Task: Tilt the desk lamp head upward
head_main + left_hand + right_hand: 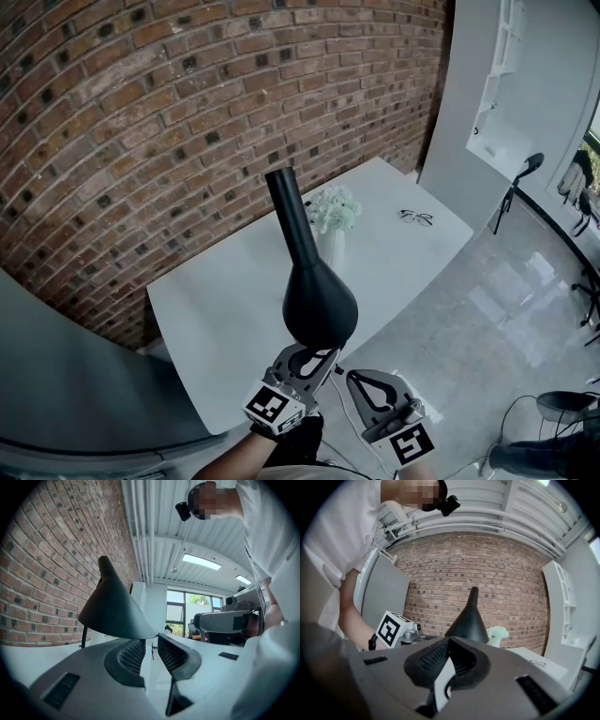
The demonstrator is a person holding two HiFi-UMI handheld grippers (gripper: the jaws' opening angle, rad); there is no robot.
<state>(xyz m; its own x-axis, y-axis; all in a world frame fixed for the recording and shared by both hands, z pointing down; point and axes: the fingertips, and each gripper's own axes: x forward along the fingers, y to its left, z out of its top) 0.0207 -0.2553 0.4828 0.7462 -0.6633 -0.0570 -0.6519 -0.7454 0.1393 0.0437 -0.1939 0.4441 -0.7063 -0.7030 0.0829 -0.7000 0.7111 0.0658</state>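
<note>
The black desk lamp head is a cone on a slim neck over the white table; its wide end points toward me. My left gripper reaches level to the cone's near rim. In the left gripper view the lamp head ends in a thin rim between the jaw tips of the left gripper, with a gap still showing between the pads. My right gripper hangs just right of it, below the cone. In its own view the right gripper is shut and empty, the lamp head ahead.
A vase of white flowers stands behind the lamp, and a pair of glasses lies at the table's far right. The brick wall backs the table. A grey panel stands to the left, and glossy floor with chairs lies to the right.
</note>
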